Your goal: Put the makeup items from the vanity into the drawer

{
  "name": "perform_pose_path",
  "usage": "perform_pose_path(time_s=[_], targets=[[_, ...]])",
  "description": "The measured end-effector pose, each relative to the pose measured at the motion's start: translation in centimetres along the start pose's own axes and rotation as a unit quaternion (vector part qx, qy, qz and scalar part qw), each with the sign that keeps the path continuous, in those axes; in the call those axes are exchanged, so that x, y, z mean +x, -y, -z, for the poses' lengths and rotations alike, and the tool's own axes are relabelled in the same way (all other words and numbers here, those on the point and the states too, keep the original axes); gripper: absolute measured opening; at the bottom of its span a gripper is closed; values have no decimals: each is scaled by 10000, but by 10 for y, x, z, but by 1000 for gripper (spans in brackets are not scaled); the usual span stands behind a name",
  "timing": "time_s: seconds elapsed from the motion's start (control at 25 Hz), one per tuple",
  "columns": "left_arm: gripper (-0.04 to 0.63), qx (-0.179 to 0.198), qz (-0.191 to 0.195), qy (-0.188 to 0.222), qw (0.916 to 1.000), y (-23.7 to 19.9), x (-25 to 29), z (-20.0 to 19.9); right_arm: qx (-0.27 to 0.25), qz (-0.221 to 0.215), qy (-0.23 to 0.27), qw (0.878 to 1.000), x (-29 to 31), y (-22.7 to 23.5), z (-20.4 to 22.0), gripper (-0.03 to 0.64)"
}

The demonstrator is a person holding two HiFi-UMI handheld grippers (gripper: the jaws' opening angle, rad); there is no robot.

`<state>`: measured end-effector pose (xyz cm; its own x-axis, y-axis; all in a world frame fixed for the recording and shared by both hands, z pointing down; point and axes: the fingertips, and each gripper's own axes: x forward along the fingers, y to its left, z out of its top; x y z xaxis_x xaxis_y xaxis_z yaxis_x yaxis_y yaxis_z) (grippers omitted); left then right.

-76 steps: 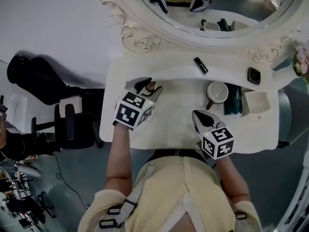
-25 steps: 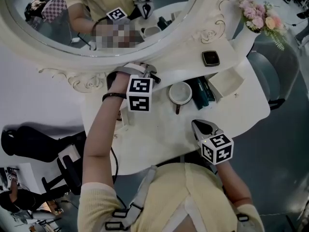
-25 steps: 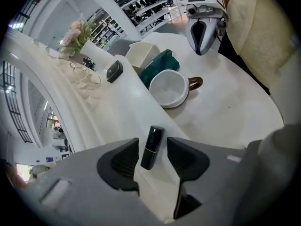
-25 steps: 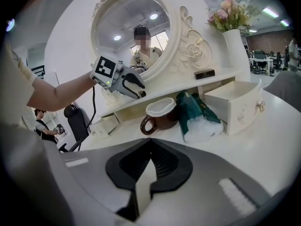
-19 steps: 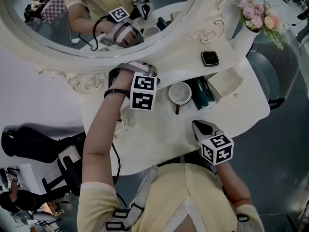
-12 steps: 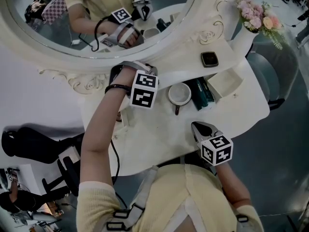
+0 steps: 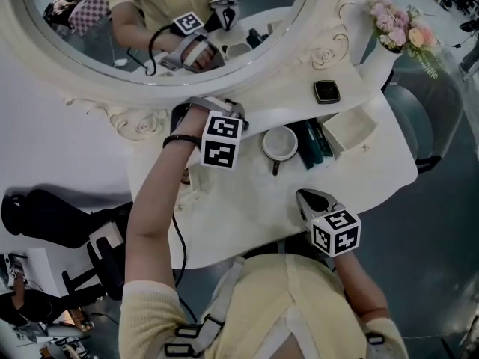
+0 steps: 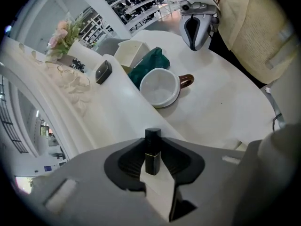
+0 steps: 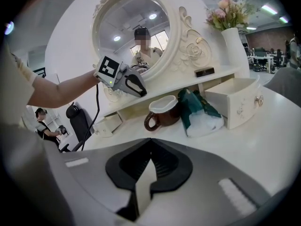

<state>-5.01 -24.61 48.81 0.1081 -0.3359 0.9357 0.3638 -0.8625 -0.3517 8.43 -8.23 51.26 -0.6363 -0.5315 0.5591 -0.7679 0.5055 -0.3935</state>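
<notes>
A black lipstick [image 8: 152, 150] stands upright between the jaws of my left gripper [image 8: 153, 142], which are closing with both pads against it. In the head view that gripper [image 7: 218, 112] reaches over the vanity's raised shelf [image 7: 284, 99] below the mirror, and the lipstick is hidden behind it. A black compact [image 7: 326, 90] lies on the shelf to the right. The white drawer [image 7: 350, 129] at the right stands open. My right gripper [image 7: 308, 197] hovers shut and empty above the table's front part.
A brown mug [image 7: 280, 143] and a teal pouch [image 7: 314, 142] sit mid-table between the grippers and the open drawer. A small drawer [image 9: 106, 123] is open at the left end. A vase of flowers [image 7: 404, 25] stands at the far right. The big oval mirror [image 7: 172, 28] rises behind.
My left gripper has reached from the table's front to the shelf, and its jaws have come in around the lipstick. The right gripper has stayed put.
</notes>
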Motion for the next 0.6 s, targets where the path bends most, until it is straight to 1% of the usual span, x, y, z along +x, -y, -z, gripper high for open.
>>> perform_pose_path(time_s=[0.08,0.2,0.28,0.4,0.6], targets=[[109,-108,-236,52,9997,0,-5,0,-52,-43,-5,10000,0,-2,-1,5],[109,-376,-509,154,9979,2,-18,1,-143,-130,-18,9998,3,-6,-3,5],[109,-522,-619,160,9966,7,-28,3,-211,-205,-45,9996,6,-11,-5,5],[109,-725,-776,62,9943,19,-40,13,-357,-365,-88,9987,14,-22,-7,5],[110,-1361,-893,-6,9867,50,-56,34,-625,-680,-209,9955,26,-43,-9,5]])
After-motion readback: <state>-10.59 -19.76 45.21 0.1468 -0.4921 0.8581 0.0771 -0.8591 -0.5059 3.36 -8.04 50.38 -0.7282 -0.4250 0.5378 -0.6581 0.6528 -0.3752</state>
